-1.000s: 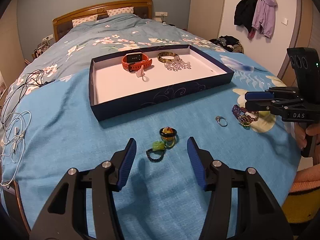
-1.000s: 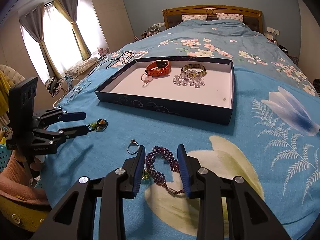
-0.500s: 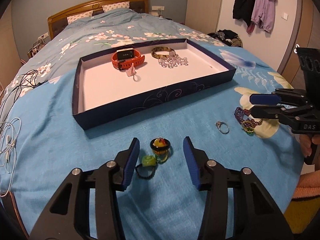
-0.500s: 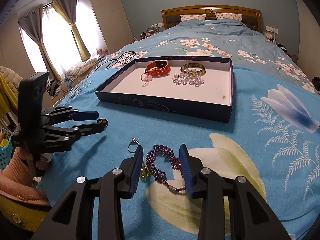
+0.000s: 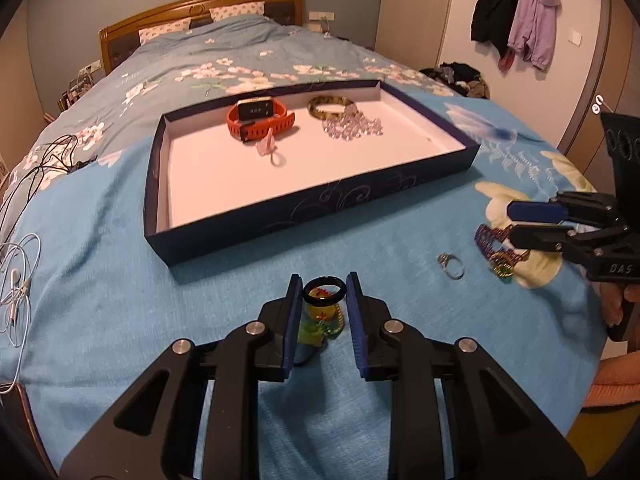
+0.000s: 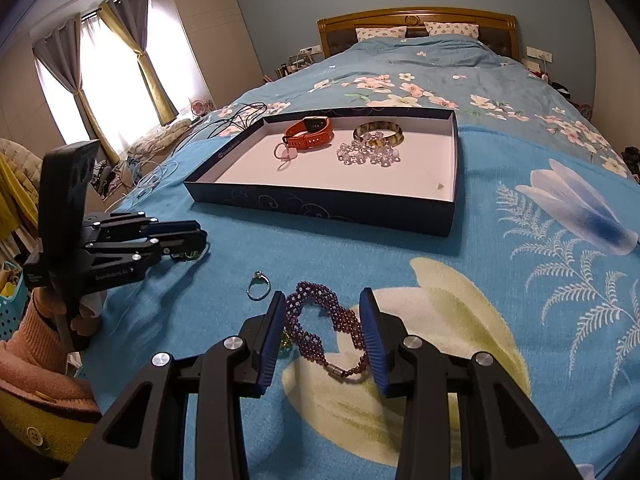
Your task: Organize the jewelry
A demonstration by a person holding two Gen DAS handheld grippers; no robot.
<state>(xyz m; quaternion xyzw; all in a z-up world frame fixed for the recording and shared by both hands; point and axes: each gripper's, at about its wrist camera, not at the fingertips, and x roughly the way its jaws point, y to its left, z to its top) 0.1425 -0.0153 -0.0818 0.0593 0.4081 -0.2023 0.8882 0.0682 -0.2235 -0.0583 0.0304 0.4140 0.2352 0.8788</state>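
A dark blue tray (image 5: 320, 216) with a white floor lies on the blue bedspread. It holds an orange watch (image 5: 260, 120), a gold bangle (image 5: 330, 106), clear beads (image 5: 352, 126) and a pink loop (image 5: 272, 152). My left gripper (image 5: 323, 292) has closed on a black ring (image 5: 324, 292) with yellow and green beaded pieces (image 5: 320, 326) under it. My right gripper (image 6: 322, 320) is open around a purple beaded bracelet (image 6: 320, 320), also in the left wrist view (image 5: 490, 240). A silver ring (image 6: 258, 284) lies just to the bracelet's left.
White earphones (image 5: 16, 280) and black cables (image 5: 40, 164) lie at the left bed edge. Pillows and a wooden headboard (image 5: 200, 4) are at the far end. Coats (image 5: 516, 12) hang on the right wall. Curtained windows (image 6: 100, 76) show in the right wrist view.
My left gripper moved forward and closed around the black ring. My right gripper stayed open around the purple bracelet, shifting slightly closer.
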